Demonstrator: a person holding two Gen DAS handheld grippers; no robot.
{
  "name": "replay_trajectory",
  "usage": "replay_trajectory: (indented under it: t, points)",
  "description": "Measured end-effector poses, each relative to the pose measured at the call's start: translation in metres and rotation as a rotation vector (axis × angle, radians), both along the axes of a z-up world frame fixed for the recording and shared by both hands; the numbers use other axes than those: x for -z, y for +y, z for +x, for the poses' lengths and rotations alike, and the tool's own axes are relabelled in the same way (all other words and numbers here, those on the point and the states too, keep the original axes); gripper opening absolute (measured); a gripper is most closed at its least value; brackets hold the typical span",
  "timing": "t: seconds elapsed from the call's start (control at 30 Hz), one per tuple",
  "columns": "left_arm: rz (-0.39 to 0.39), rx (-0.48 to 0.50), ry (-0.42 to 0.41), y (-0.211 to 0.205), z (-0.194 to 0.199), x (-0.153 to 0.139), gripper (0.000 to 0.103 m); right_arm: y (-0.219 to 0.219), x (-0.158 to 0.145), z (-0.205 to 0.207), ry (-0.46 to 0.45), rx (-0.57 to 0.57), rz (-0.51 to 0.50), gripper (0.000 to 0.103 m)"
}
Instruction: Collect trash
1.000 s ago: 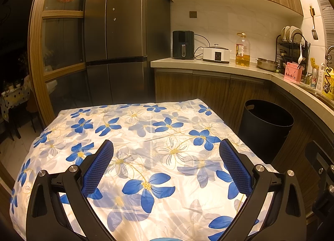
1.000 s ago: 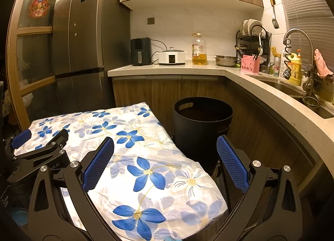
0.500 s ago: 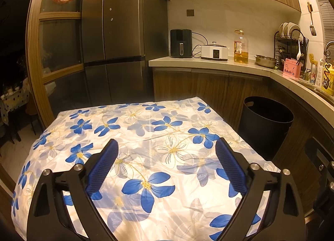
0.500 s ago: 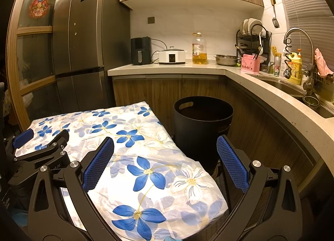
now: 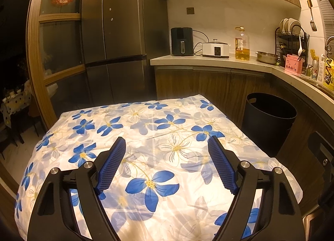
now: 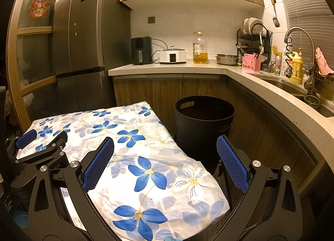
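A black trash bin (image 5: 269, 124) (image 6: 203, 128) stands on the floor at the table's far right corner, against the cabinets. The table wears a white cloth with blue flowers (image 5: 146, 119) (image 6: 125, 128), and I see no loose item on it. My left gripper (image 5: 167, 138) hovers over the near half of the cloth; its jaws are closing with nothing between them. It also shows at the left of the right wrist view as the left gripper (image 6: 44, 138). My right gripper (image 6: 166, 138) is open and empty above the table's near right corner, in front of the bin.
A dark fridge (image 5: 123, 38) stands beyond the table. The counter (image 6: 167, 67) carries an air fryer (image 6: 141, 50), a white cooker (image 6: 172, 56), an oil bottle (image 6: 200, 49), a steel bowl and a dish rack. A sink with a faucet (image 6: 298, 38) is on the right.
The left gripper's jaws have drawn closer together. The right gripper and the bin look the same.
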State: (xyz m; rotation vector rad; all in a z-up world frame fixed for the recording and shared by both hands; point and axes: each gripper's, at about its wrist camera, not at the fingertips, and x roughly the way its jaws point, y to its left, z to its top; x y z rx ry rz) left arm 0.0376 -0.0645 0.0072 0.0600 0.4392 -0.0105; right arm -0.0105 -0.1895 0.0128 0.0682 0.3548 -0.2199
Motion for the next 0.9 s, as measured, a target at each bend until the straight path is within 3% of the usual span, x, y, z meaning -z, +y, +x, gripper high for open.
replay_trajectory:
  t: [0.37,0.7,0.9]
  points:
    - [0.012,-0.017,-0.001,0.002,0.0,0.0,0.079,0.001,0.004,0.004,-0.002,-0.006,0.007,0.097]
    - [0.022,-0.033,-0.01,0.003,-0.002,0.001,0.097,0.001,0.004,0.002,-0.013,-0.005,0.017,0.097]
    - [-0.006,-0.056,-0.005,0.01,-0.002,0.001,0.097,0.001,0.003,0.002,-0.016,-0.003,0.024,0.097]
